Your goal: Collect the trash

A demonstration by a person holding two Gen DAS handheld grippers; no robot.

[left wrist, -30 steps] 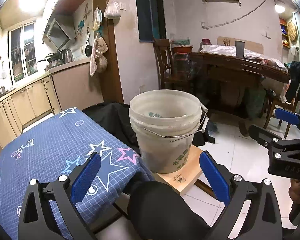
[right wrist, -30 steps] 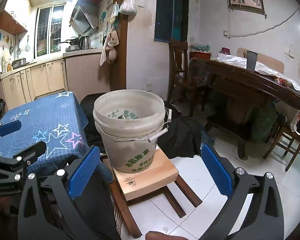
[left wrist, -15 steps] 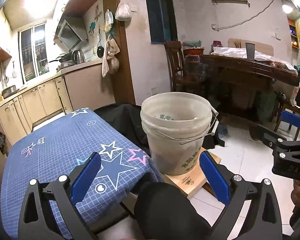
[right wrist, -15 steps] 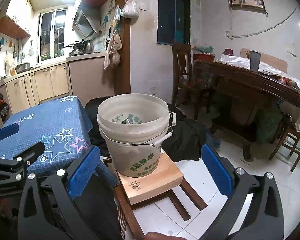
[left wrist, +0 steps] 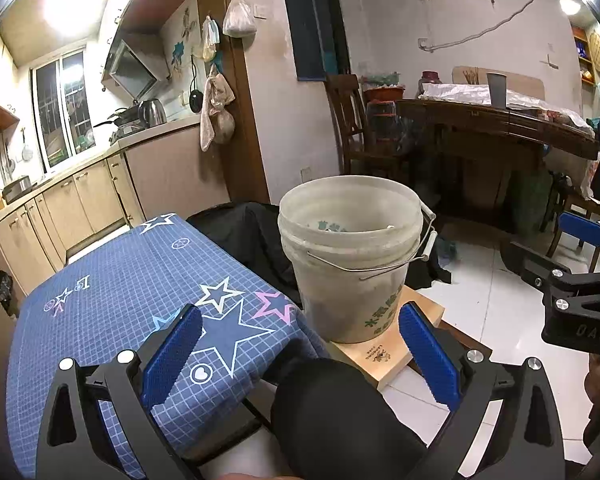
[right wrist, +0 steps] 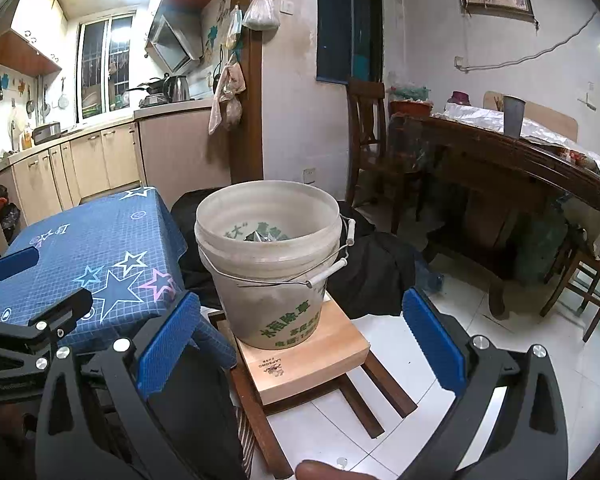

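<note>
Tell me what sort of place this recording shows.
A lived-in home, apparently a kitchen opening onto a dining area: cabinets with a kettle on the counter, a dark wooden dining table, and a plastic bucket on a stool.

Counts: 1 white bucket (right wrist: 274,256) w/ wire handle, on 1 wooden stool (right wrist: 312,354). 1 table w/ blue star cloth (left wrist: 132,292), left. 2 grippers: left gripper (left wrist: 300,354), right gripper (right wrist: 296,342), both empty, wide apart. Trash in bucket: maybe 1 crumpled piece (right wrist: 266,237), hard to tell. Far right: 1 dark dining table (right wrist: 500,152), 1 grey cup (right wrist: 514,115). 1 kettle (right wrist: 177,87) far left.
</note>
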